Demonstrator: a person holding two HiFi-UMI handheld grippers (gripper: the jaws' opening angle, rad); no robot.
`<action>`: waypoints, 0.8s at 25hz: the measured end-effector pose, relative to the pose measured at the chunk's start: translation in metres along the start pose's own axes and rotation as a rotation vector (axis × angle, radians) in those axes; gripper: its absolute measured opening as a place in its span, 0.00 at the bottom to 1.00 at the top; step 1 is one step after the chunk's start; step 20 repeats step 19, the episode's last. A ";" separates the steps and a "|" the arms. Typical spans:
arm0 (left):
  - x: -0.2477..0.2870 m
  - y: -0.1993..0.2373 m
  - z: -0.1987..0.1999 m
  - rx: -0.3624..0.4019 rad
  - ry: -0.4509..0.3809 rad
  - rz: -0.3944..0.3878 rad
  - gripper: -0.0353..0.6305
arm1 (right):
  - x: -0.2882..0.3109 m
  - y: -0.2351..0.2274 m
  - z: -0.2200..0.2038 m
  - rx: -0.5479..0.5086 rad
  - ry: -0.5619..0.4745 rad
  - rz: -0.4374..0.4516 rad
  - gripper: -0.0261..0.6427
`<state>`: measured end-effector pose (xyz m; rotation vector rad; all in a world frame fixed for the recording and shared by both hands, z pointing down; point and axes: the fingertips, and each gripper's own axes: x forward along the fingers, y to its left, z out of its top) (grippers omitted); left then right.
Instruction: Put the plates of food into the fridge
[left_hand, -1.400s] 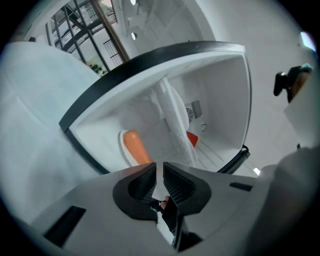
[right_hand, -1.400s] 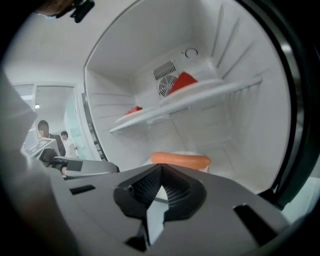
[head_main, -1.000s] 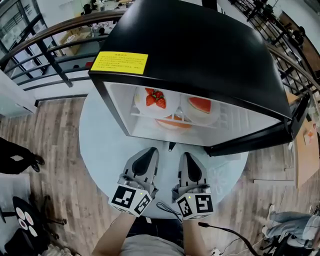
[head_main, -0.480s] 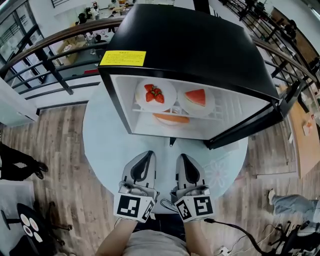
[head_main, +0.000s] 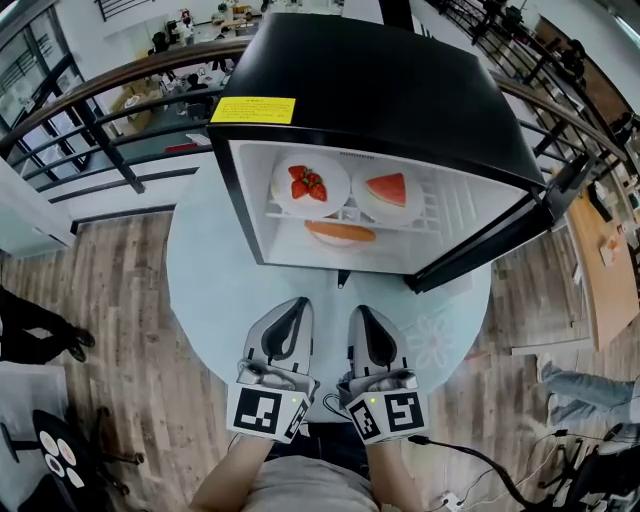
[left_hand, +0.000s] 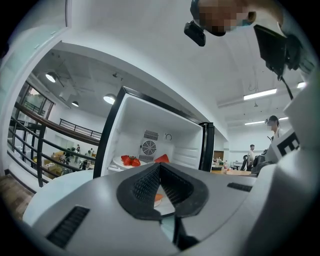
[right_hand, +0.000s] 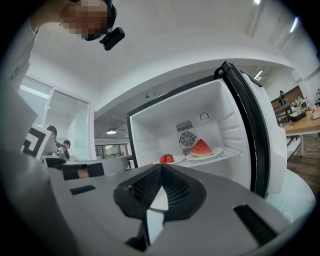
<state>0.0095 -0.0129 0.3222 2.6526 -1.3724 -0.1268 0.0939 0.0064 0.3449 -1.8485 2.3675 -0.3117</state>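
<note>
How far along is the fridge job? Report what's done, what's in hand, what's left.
Done: three plates sit in the fridge, strawberries and watermelon on the upper shelf, something orange below. In hand: nothing; left gripper and right gripper are shut and empty above the table. Left: the door stands open, so probably only closing it.

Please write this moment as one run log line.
fridge: door open | upper shelf: strawberry plate, watermelon plate | below: third plate | left gripper: shut, empty | right gripper: shut, empty
</note>
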 end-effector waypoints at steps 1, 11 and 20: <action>-0.001 -0.001 0.001 0.002 -0.002 -0.001 0.06 | -0.001 0.001 0.001 -0.002 0.000 0.000 0.06; -0.001 -0.010 0.001 0.005 -0.001 -0.023 0.06 | -0.007 0.004 0.002 -0.011 0.001 0.002 0.06; 0.000 -0.012 -0.001 0.017 -0.003 -0.023 0.06 | -0.011 -0.001 0.002 -0.012 -0.005 -0.007 0.06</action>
